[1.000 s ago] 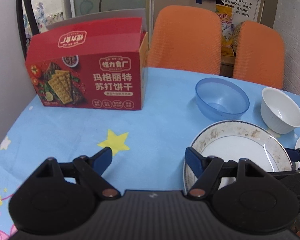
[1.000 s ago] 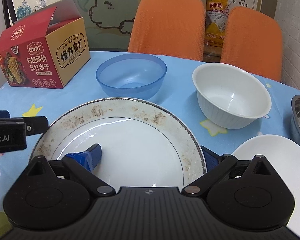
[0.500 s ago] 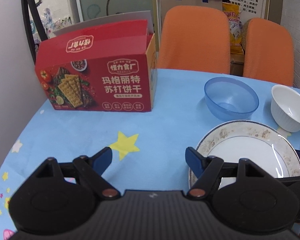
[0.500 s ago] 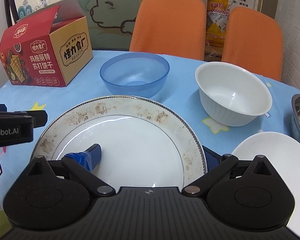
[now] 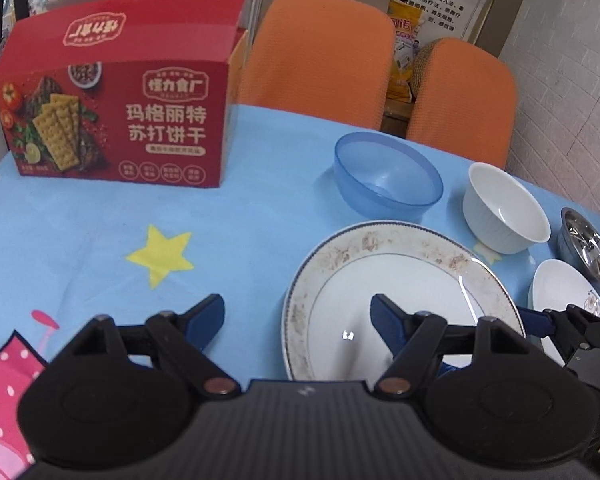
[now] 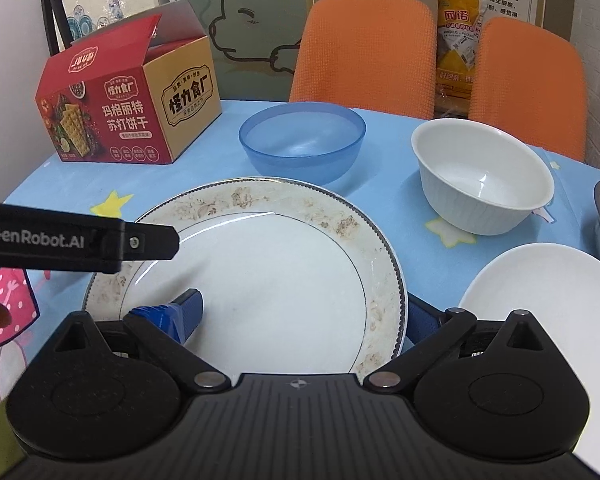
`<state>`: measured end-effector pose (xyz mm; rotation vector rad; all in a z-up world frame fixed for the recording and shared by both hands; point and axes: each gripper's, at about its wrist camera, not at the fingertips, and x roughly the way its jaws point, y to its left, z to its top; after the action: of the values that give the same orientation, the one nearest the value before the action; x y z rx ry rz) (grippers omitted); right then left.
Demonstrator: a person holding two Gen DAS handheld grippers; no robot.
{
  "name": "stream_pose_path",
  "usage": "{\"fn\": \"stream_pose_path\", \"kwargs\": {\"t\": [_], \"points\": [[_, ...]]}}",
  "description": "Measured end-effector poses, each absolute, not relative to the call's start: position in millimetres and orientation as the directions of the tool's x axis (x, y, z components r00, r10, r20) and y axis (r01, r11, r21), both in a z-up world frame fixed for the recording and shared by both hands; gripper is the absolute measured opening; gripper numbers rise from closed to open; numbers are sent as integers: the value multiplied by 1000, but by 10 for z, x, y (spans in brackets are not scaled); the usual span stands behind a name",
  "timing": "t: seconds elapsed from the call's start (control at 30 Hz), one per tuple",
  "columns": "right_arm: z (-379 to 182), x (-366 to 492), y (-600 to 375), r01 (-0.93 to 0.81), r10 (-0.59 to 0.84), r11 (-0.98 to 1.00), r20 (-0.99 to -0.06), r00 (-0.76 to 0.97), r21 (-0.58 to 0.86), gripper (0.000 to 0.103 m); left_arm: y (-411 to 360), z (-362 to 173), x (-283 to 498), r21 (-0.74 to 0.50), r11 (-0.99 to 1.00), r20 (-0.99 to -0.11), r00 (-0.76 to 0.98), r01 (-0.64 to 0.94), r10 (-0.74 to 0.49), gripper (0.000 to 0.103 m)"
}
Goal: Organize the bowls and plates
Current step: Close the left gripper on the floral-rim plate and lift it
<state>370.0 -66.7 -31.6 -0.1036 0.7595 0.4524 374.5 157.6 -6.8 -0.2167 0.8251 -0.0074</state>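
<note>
A large floral-rimmed plate (image 6: 280, 264) lies on the blue tablecloth; it also shows in the left wrist view (image 5: 400, 280). My right gripper (image 6: 300, 312) is open, one finger over the plate's inside, the other outside its right rim. My left gripper (image 5: 296, 316) is open and empty, its right finger over the plate's near left part. A blue plastic bowl (image 6: 302, 142), a white ribbed bowl (image 6: 482, 176), a small white plate (image 6: 540, 292) and a steel bowl (image 5: 588, 248) stand around.
A red cracker box (image 5: 116, 108) stands open at the back left. Two orange chairs (image 6: 364, 48) are behind the table. The left gripper's finger (image 6: 76, 236) reaches in over the plate's left rim in the right wrist view.
The left gripper has moved right and forward, its right finger now over the plate. The right gripper has stayed astride the plate's rim.
</note>
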Motion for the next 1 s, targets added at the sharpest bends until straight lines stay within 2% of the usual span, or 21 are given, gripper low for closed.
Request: {"fn": "stream_pose_path", "kwargs": {"t": [0.1, 0.17, 0.2, 0.23, 0.27, 0.43, 0.53, 0.73, 0.93, 0.97, 1.0], "points": [[-337, 3665, -645, -459, 348, 888, -685, 640, 22, 89, 1530, -143, 3811, -221, 974, -741, 658, -49, -135, 71], [-348, 3638, -671, -473, 359, 881, -669, 651, 13, 89, 1473, -196, 3851, -190, 981, -747, 655, -47, -113, 68], [-352, 3631, -677, -476, 363, 879, -665, 653, 12, 89, 1430, -205, 3857, -156, 987, -748, 658, -43, -90, 55], [-357, 3623, -681, -478, 366, 878, -660, 656, 11, 89, 1390, -210, 3856, -123, 992, -743, 666, -40, -65, 54], [-361, 3623, -683, -481, 369, 877, -656, 658, 11, 90, 1365, -210, 3856, -115, 993, -739, 671, -29, -66, 48], [-353, 3625, -658, -458, 352, 889, -653, 670, 10, 89, 1303, -185, 3904, -72, 997, -742, 670, -40, -27, 46], [-301, 3654, -684, -439, 380, 895, -655, 653, 81, 89, 1235, -97, 3927, -3, 999, -720, 693, -48, 31, 41], [-69, 3570, -692, -427, 391, 899, -610, 690, 94, 89, 1307, 120, 3869, -40, 998, -695, 719, -51, 9, 40], [201, 3190, -685, -449, 410, 890, -563, 718, 77, 89, 1291, 286, 3498, -45, 998, -671, 742, -46, 4, 36], [246, 3087, -664, -463, 418, 884, -553, 721, 64, 89, 1293, 321, 3419, -90, 996, -665, 745, -14, -50, 33], [269, 3000, -641, -485, 434, 872, -547, 716, 57, 89, 1286, 355, 3351, -159, 987, -664, 735, 38, -136, 53]]}}
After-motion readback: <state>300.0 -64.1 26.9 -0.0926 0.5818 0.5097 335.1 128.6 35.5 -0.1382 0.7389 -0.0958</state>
